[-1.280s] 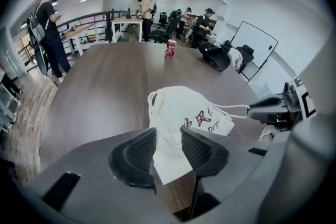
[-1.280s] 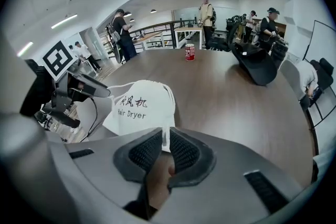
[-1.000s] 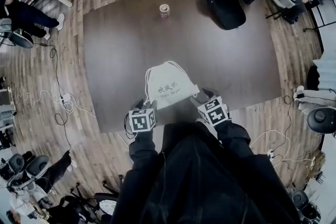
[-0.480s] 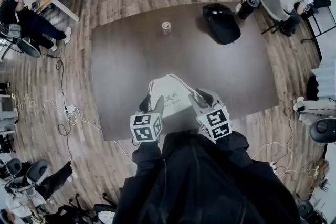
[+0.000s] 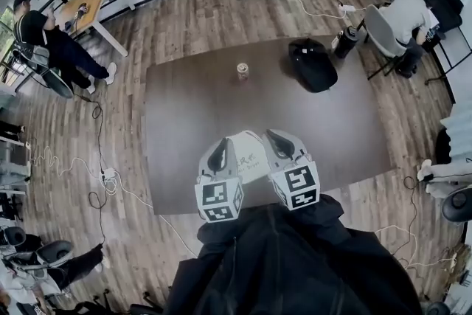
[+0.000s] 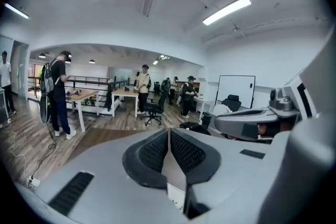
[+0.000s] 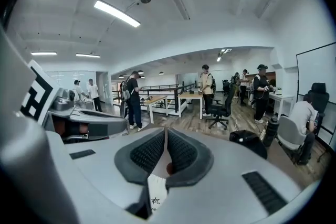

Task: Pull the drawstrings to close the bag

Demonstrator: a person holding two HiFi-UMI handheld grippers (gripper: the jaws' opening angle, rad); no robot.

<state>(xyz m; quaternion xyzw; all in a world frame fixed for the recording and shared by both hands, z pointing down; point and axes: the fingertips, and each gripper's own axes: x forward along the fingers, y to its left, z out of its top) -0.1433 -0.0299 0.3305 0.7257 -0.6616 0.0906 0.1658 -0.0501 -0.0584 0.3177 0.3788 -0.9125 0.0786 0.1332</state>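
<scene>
Facing the counter [image 5: 192, 107]: a person in a dark jacket [image 5: 280, 262] held one tool in each hand, the two side by side above the near edge.
Left tool [image 5: 220, 151]: its jaws had just been closing and stood pressed together, pads [image 6: 152, 152] meeting at the tips.
Right tool [image 5: 277, 142]: it sat just at 3 o'clock of the left one. Its jaws had also just been closing and were pressed together, pad [image 7: 185, 152] against pad.
Between the jaws: I saw only a strip of white printed cloth, low in the slot under each pair and past the pads.
Bag [image 5: 248, 151]: white with dark print, it showed against the counter between the two tools, its sides hidden behind them.
Marker cubes: one [image 5: 218, 201] rode on the left tool and one [image 5: 296, 187] on the right, each at the 6 o'clock end, nearest the jacket.
Can [image 5: 242, 71]: it stood upright on the counter at 12 o'clock from the bag, well apart.
Backpack [image 5: 312, 64]: black, it lay at 1 o'clock from the bag, at the counter's far edge.
Seated person [image 5: 409, 15]: sat beyond the counter at 2 o'clock.
</scene>
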